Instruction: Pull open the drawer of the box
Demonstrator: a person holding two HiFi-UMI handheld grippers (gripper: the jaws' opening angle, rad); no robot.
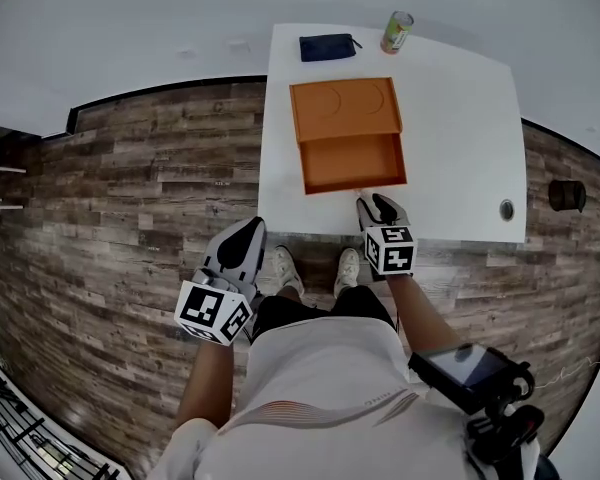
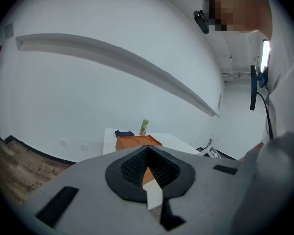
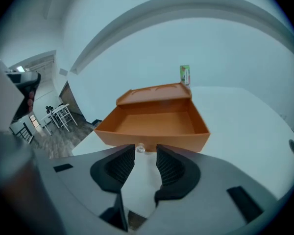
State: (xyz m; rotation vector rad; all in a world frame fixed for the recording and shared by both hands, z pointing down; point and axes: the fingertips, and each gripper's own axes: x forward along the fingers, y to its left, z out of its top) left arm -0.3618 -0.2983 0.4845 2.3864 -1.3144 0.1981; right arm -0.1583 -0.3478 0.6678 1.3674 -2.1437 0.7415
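One orange rectangular box [image 1: 345, 108] is seen on the white square table [image 1: 460, 118], toward its far-left part. Its open-topped drawer [image 1: 352, 163] is pulled out toward the near edge and shown empty. A small clear knob [image 3: 140, 149] on the drawer front is seen right at the tips of the right gripper [image 3: 146, 151], whose jaws are held apart, released. The left gripper [image 2: 148, 149] is clenched on nothing, off the table. A dark blue pouch [image 1: 327, 47] and a green can [image 1: 397, 31] are set along the far edge.

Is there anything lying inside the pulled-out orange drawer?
No, the orange drawer stands pulled out of the box, and its inside is bare in the right gripper view.
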